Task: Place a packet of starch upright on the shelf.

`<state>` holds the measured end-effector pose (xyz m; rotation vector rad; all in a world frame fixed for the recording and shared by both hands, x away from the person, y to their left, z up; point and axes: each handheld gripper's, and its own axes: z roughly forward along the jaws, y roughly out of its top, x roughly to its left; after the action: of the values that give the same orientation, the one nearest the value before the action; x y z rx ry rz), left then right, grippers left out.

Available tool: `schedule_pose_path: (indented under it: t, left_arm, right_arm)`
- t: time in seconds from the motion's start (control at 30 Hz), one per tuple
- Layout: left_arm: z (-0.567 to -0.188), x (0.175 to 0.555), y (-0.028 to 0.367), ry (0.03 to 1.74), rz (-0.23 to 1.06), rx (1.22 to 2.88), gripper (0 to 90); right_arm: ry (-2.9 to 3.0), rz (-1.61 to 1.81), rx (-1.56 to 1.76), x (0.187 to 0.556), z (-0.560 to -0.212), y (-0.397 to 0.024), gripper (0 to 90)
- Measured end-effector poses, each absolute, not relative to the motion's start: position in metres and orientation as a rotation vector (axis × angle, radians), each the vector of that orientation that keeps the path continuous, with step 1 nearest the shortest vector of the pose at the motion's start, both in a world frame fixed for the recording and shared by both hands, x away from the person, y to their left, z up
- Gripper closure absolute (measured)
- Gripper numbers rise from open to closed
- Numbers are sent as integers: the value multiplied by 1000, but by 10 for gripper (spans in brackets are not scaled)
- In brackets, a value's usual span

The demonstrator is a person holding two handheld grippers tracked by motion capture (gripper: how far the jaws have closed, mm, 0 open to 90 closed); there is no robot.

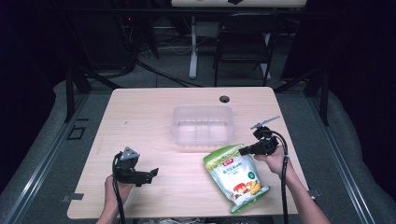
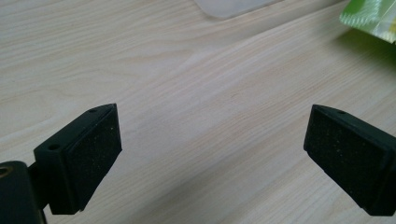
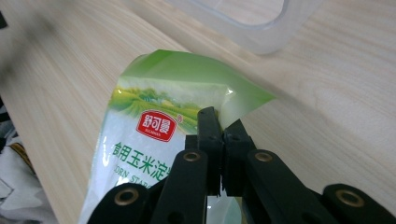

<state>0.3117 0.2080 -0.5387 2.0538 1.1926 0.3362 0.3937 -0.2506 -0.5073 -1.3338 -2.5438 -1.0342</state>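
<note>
While the right tongs (image 3: 218,140) pinch the bag's (image 1: 236,175) top edge, it isn't yet in the bin (image 1: 202,125) beyond; left tongs (image 2: 210,154) gape empty.

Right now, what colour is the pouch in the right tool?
Green and white pouch with a red logo patch, clearest in the right gripper view.

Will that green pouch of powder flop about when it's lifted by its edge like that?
Probably. The green pouch is soft film, pinched at one edge by the right hand-held gripper, so it should sag. It looks full, so likely heavy for its size. Its glossy film may slip.
</note>
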Motion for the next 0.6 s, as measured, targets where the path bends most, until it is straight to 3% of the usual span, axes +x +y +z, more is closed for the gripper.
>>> schedule_pose_path:
  t: [0.6]
  left_arm:
    - [-538, 311, 209, 1193, 349, 2052, 41]
  right_arm:
    - [-2463, -1183, -1312, 381, -487, -263, 898]
